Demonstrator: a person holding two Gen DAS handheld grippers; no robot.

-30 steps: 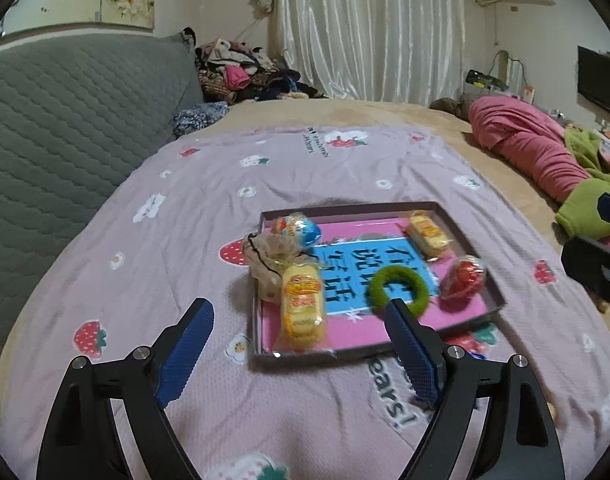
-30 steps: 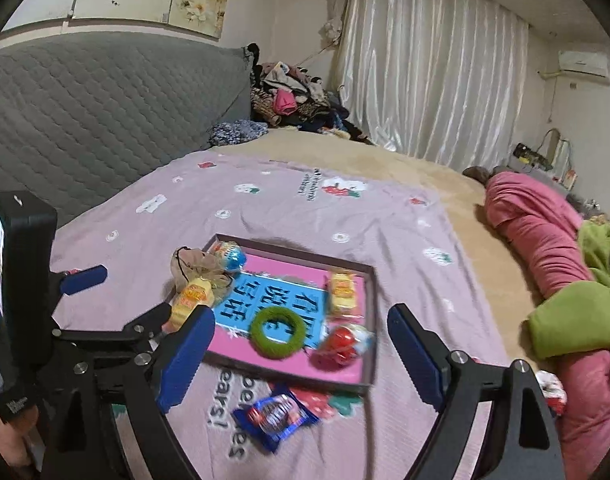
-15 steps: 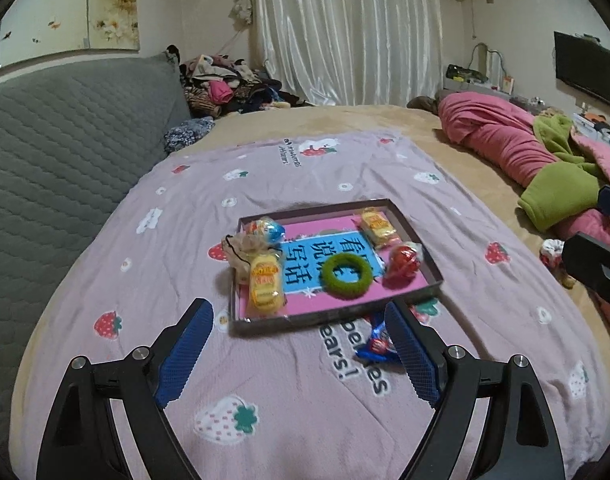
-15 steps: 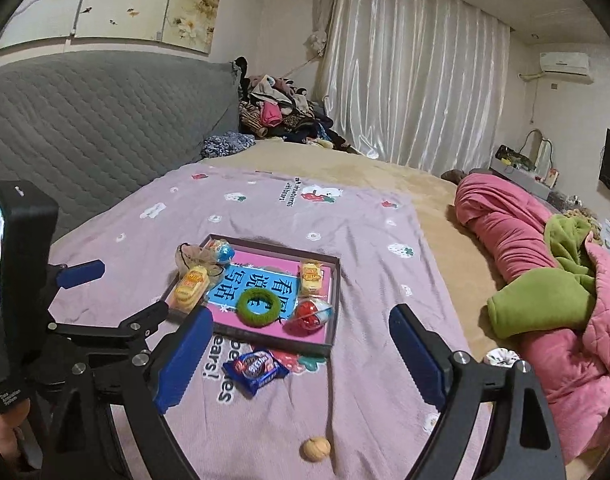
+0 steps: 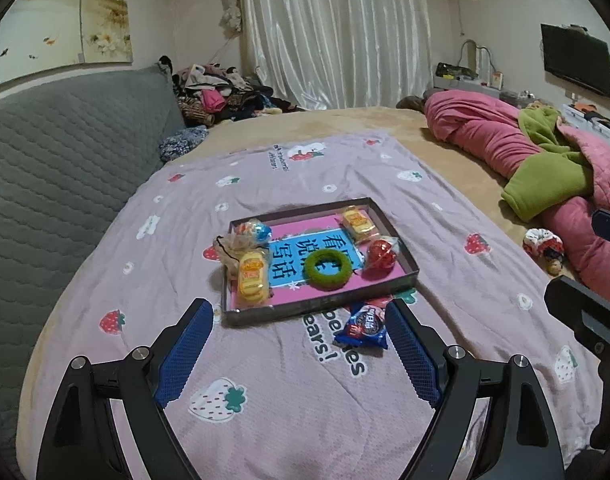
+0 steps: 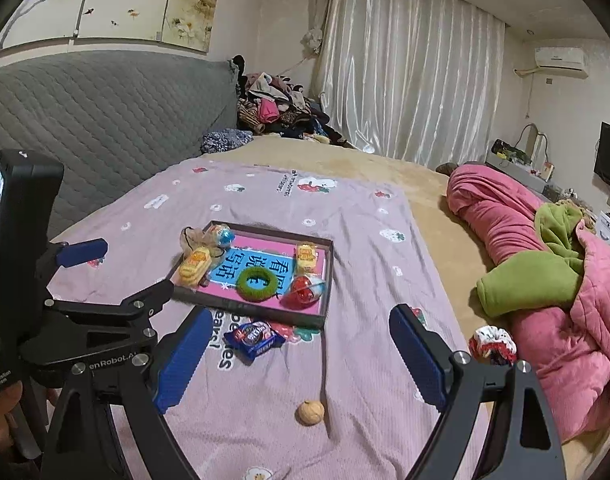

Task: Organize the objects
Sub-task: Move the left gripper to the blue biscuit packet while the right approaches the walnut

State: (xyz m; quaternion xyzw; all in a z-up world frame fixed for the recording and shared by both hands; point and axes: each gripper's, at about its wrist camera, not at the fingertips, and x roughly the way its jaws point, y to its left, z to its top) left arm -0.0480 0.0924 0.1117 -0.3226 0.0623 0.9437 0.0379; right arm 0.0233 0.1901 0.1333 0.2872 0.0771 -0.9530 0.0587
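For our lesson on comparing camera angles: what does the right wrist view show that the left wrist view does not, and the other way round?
Only the right wrist view shows the small tan round object lying on the bedspread, and the left gripper seen from the side.

Only the left wrist view shows the left gripper from behind, jaws open and empty.

Both show the tray holding the green ring, the blue snack packet outside its near edge, and the red-and-white scrunchie beside the pink quilt.
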